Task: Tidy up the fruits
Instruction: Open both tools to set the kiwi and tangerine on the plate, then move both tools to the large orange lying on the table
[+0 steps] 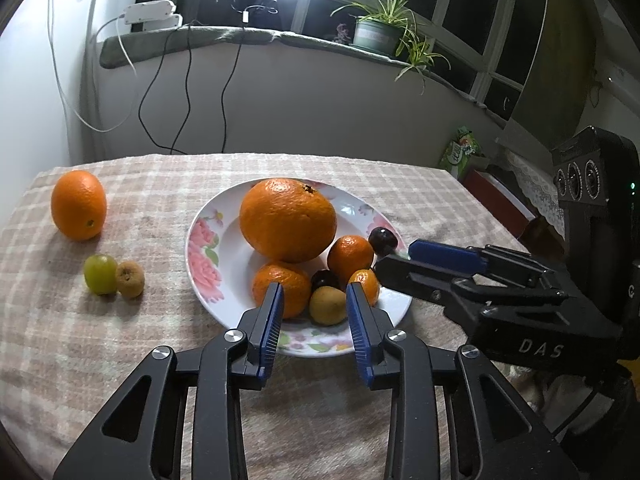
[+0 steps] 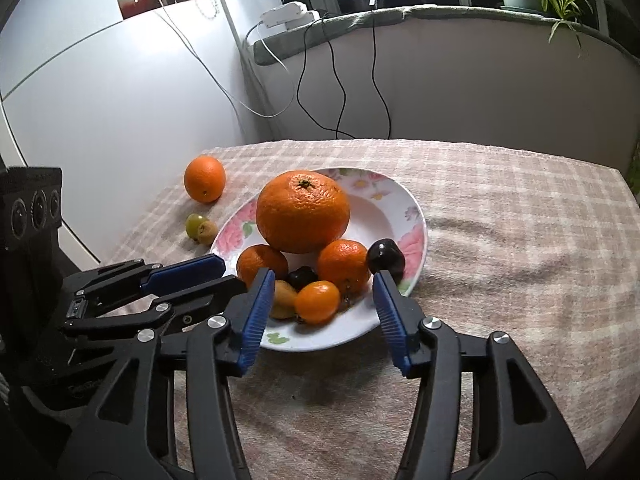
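The left gripper (image 1: pixel 315 296) stood open, nothing between its jaws, low in the frame centre above the near rim of the plate (image 1: pixel 208 280). The right gripper (image 2: pixel 324 290) was open too, empty. On the plate a big orange (image 1: pixel 288 219) sat stem up. A smaller orange (image 1: pixel 78 204) stood left on the cloth, its long axis nearly upright.
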`<state>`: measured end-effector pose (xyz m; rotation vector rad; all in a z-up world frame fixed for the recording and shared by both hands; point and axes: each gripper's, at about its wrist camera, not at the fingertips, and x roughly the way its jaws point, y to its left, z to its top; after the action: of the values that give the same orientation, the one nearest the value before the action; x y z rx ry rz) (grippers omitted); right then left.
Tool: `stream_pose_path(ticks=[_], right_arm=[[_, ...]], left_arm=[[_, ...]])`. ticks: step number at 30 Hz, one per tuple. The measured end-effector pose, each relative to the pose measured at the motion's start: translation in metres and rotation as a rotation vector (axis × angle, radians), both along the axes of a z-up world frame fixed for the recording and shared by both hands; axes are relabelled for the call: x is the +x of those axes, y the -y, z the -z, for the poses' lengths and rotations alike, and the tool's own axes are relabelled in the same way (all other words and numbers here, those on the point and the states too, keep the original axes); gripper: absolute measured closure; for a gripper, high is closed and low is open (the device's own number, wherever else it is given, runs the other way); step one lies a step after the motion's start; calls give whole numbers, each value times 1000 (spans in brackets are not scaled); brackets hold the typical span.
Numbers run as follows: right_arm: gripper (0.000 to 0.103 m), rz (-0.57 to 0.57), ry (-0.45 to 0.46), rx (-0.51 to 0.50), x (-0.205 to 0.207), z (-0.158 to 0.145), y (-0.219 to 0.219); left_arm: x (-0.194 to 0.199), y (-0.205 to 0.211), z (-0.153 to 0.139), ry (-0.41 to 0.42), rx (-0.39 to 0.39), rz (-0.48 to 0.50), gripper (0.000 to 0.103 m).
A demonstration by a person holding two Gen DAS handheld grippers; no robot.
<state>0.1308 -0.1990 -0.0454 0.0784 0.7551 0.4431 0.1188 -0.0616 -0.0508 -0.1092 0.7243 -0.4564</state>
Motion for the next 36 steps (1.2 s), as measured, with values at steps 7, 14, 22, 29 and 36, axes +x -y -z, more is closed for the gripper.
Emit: stream_pose_path(ticks=[7,14,22,29,36], right_arm=[[46,7,18,-1,-3,-6,0],[31,21,37,-1,-6,-11,2],[18,55,46,13,-9,-16,5],[18,64,55,26,-13,-19,5],[18,71,75,58,-17,-23,4]], left_arm=[[-3,-1,-2,7,2,-1,72],[-9,-3,-9,37,15,-14,62],[-17,-10,-14,65,22,-33,48],[-21,-19,-15,76,29,-53,44],[-24,-37,-12,70,20,-89,44]])
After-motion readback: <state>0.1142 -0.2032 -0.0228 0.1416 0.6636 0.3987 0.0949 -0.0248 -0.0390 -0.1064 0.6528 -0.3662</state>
